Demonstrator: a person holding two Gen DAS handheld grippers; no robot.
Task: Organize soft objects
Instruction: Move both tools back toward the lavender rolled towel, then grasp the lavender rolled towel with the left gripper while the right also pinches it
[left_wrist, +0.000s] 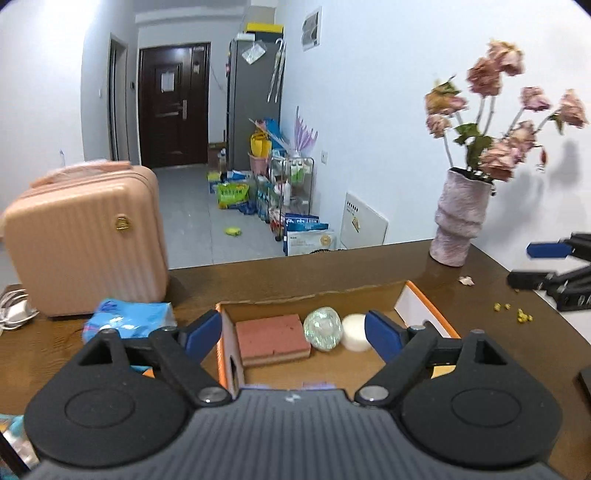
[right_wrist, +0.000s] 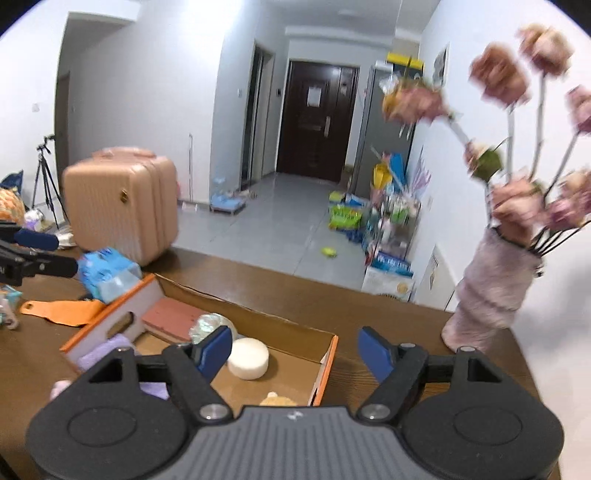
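Observation:
An open cardboard box (left_wrist: 314, 293) with orange edges sits on the brown table. Inside lie a red-brown sponge (left_wrist: 271, 338), a shiny clear-green ball (left_wrist: 323, 328) and a white round foam puck (left_wrist: 355, 331). My left gripper (left_wrist: 293, 334) is open and empty, hovering over the box. In the right wrist view the box (right_wrist: 288, 332) holds the sponge (right_wrist: 171, 314), ball (right_wrist: 205, 325), puck (right_wrist: 248, 357), a purple cloth (right_wrist: 107, 350) and a tan plush (right_wrist: 275, 398). My right gripper (right_wrist: 295, 352) is open and empty above the box's right end.
A pink suitcase (left_wrist: 86, 240) stands on the table's left, with a blue tissue pack (left_wrist: 129, 321) beside it. A vase of dried flowers (left_wrist: 461, 221) stands at the right; yellow crumbs (left_wrist: 517, 312) lie nearby. An orange flap (right_wrist: 59, 310) lies left of the box.

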